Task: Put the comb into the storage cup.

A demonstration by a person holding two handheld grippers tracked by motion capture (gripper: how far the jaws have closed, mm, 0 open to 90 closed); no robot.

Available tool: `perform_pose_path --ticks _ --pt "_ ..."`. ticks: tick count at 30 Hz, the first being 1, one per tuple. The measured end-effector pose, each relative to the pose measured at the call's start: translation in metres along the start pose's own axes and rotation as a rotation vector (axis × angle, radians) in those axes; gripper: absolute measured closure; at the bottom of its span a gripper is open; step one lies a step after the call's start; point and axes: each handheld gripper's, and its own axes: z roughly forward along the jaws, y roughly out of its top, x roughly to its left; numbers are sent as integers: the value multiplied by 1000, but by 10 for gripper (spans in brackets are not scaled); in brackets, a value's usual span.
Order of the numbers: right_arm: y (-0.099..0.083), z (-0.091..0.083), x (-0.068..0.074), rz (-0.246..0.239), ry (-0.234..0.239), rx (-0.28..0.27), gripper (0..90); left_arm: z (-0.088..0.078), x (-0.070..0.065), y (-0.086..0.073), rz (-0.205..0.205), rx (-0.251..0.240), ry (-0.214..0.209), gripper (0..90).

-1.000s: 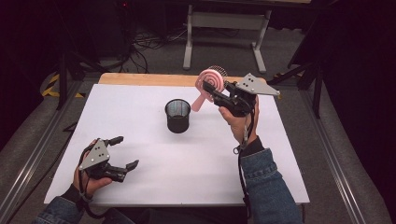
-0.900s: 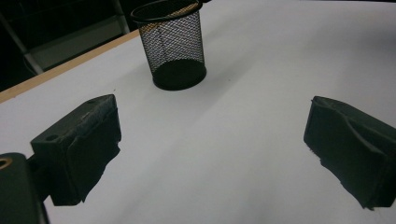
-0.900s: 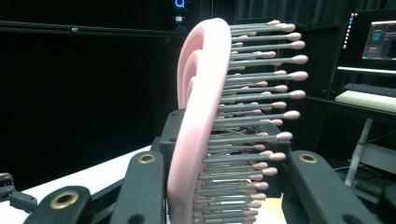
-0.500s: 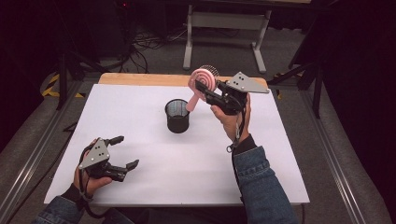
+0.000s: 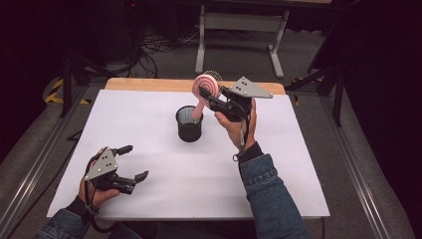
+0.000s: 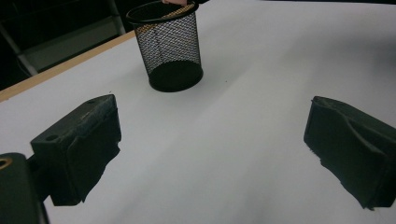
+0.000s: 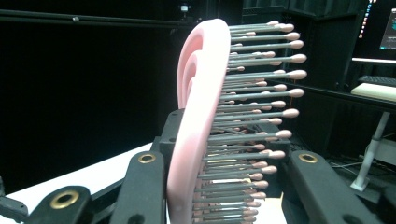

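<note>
Dipping into the mesh cup, the pink hairbrush hides its handle tip

Hairbrush handle tip — hidden inside mesh cup.

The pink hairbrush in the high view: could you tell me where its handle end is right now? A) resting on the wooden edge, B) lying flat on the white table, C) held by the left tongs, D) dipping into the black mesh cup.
D: the right tongs grip the pink hairbrush by its head, and its handle slants down inside the rim of the black mesh cup.
</note>
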Motion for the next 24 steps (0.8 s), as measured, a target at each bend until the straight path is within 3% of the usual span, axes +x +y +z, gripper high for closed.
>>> perform_pose_path --ticks 24 --pt "-14 16 -4 22 -20 24 630 1 -1 -1 2 4 -9 52"
